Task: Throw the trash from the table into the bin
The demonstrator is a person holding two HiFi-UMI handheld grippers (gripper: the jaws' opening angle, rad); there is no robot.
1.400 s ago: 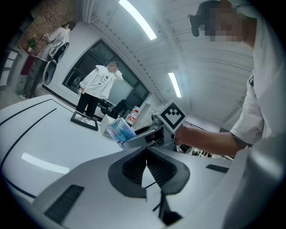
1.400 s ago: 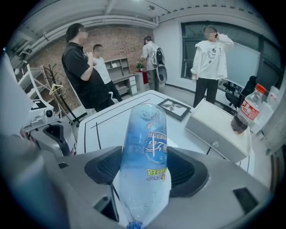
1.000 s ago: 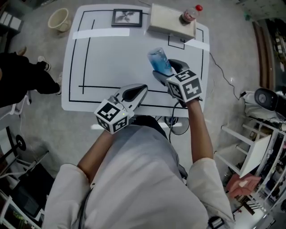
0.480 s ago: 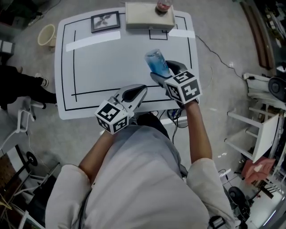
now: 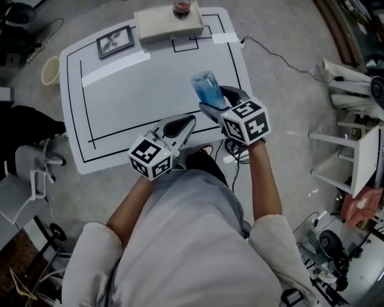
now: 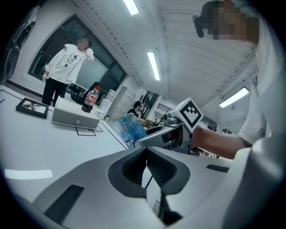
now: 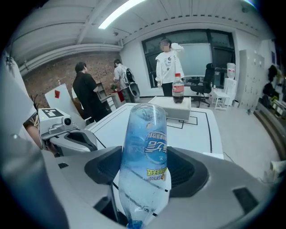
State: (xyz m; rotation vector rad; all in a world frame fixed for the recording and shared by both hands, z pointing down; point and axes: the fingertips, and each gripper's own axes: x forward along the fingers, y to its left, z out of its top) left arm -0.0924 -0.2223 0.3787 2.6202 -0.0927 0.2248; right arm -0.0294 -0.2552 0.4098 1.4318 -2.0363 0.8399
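Observation:
A clear blue plastic bottle (image 5: 206, 90) (image 7: 145, 152) is clamped upside down in my right gripper (image 5: 213, 104) (image 7: 144, 179), cap end toward the camera, above the table's near right edge. That gripper is shut on the bottle. My left gripper (image 5: 186, 123) (image 6: 146, 166) hovers just to its left over the near edge, shut and empty. In the left gripper view the bottle (image 6: 130, 130) shows beyond the closed jaws. A cream bin (image 5: 50, 70) stands on the floor off the table's far left corner. A cola bottle (image 5: 182, 8) stands on a white box (image 5: 168, 25).
The white table (image 5: 150, 78) bears black lines, tape strips and a framed picture (image 5: 116, 41). A cable runs on the floor at right, near white shelving (image 5: 354, 156). An office chair (image 5: 30, 168) sits at left. People stand beyond the table's far end.
In the head view the table, box and bin have slid left and turned. Both grippers, with the bottle still held, now lie nearer the table's near right corner.

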